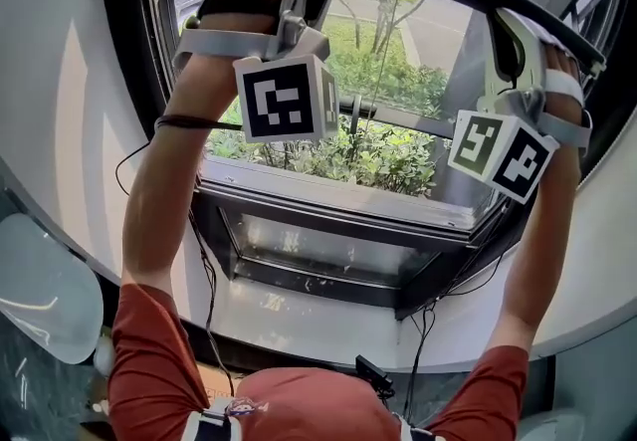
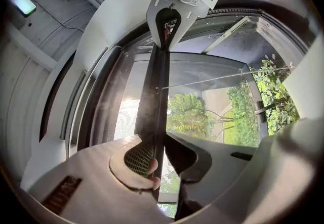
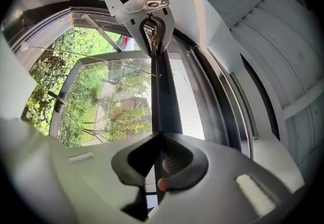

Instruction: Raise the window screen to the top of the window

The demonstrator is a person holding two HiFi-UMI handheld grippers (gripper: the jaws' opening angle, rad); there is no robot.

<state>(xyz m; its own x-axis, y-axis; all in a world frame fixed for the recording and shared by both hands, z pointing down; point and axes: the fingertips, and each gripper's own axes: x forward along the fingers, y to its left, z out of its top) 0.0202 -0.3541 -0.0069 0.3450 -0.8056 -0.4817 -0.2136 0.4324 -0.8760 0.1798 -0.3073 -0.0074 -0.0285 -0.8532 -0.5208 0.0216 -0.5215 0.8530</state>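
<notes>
The left gripper [image 2: 158, 138] was clenched on the bar [image 2: 158, 91]. Its gridded pad [image 2: 137, 156] pressed flat against that thin, dark strip, which ran edge-on between the jaws. The right gripper [image 3: 160, 137] pinched the same bar further along, with its black moulded jaw cups closed round it. Behind the jaws, both tools swelled into smooth, matte white shells. In the head view, cubes [image 1: 284, 101] printed with black-and-white squares hung under them.

The bar arced high across the window opening, close under the top of the dark frame [image 1: 124, 41], with both arms stretched up to it. The screen [image 3: 187, 101], a fine, pale grey mesh, showed in the gripper views between the bar and the frame's ribbed rails. Below the bar the glass was bare, and leafy green shrubs [image 1: 383, 158] stood outside. Red sleeves [image 1: 149, 359] covered the upper arms.
</notes>
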